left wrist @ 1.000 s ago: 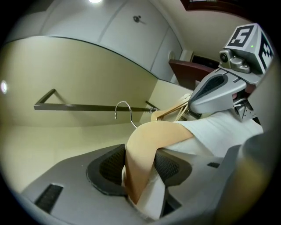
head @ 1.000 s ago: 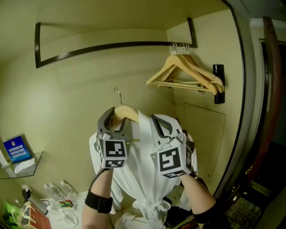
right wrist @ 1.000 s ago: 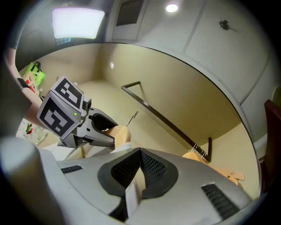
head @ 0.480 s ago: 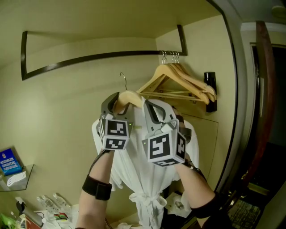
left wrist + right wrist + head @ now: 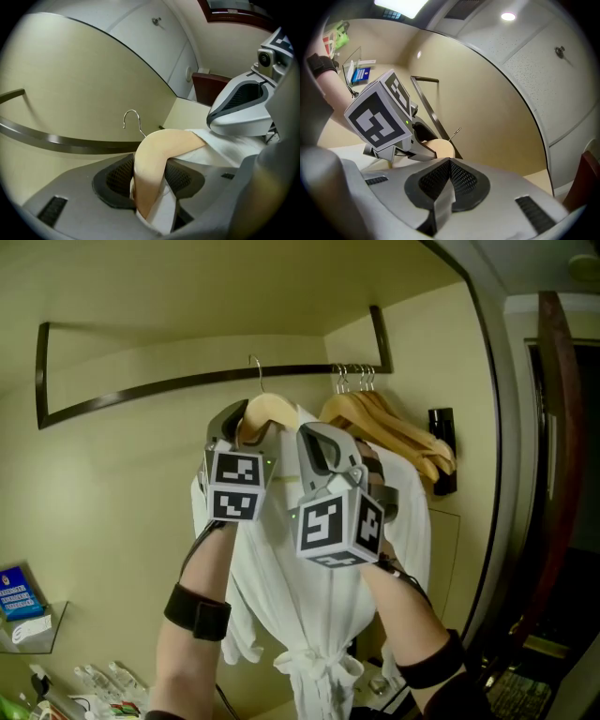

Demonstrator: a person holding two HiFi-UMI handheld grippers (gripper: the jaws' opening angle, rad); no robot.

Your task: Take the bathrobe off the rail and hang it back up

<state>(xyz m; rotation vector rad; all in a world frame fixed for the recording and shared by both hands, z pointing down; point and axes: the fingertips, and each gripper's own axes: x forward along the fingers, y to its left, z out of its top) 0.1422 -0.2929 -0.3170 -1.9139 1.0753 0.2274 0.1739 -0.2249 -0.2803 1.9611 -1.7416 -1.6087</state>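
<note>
Between your left gripper's (image 5: 150,174) jaws sits the shoulder of the wooden hanger (image 5: 157,150), clamped along with a bit of white cloth. Your right gripper's (image 5: 450,180) jaws are pinched shut on a thin fold of the bathrobe (image 5: 314,615). The robe hangs on that hanger, its wire hook (image 5: 255,367) up by the dark rail (image 5: 150,390), left of the spare hangers (image 5: 403,432). Steer the hook over the rail, lower until it catches, then let go.
</note>
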